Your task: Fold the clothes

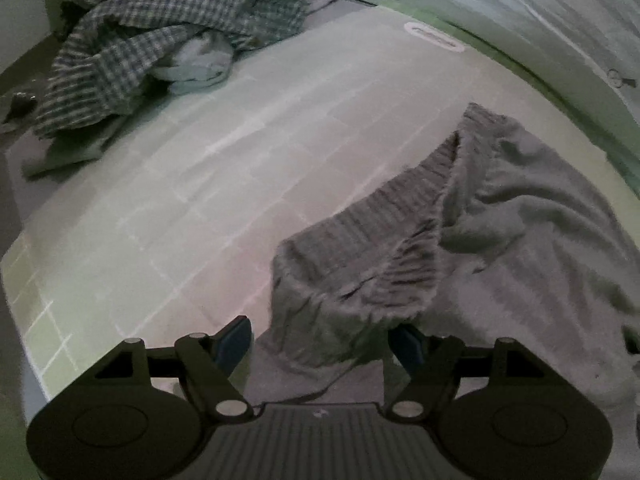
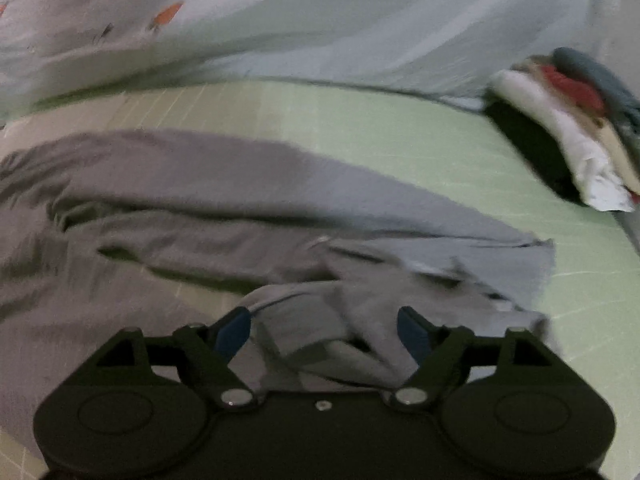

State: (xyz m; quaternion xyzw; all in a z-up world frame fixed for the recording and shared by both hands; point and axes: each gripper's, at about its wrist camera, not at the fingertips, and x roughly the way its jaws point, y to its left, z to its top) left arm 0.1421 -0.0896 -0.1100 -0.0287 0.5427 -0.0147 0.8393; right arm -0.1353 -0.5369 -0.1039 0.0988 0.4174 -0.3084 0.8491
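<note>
A grey knit garment (image 1: 460,240) lies rumpled on the pale green gridded bed sheet (image 1: 180,184), its ribbed hem turned up. My left gripper (image 1: 322,334) hovers over its near corner, jaws wide apart; the cloth drapes across the gap and covers part of the right pad, and neither pad presses it. In the right wrist view the same grey garment (image 2: 240,200) stretches across the bed, blurred. My right gripper (image 2: 324,320) stands open over a bunched fold of it, with cloth between the blue pads but not squeezed.
A crumpled checked shirt (image 1: 160,40) lies at the far left of the bed. A stack of folded clothes (image 2: 580,120) sits at the far right. A light patterned quilt (image 2: 360,20) borders the back. The bed's left edge drops to a dark floor.
</note>
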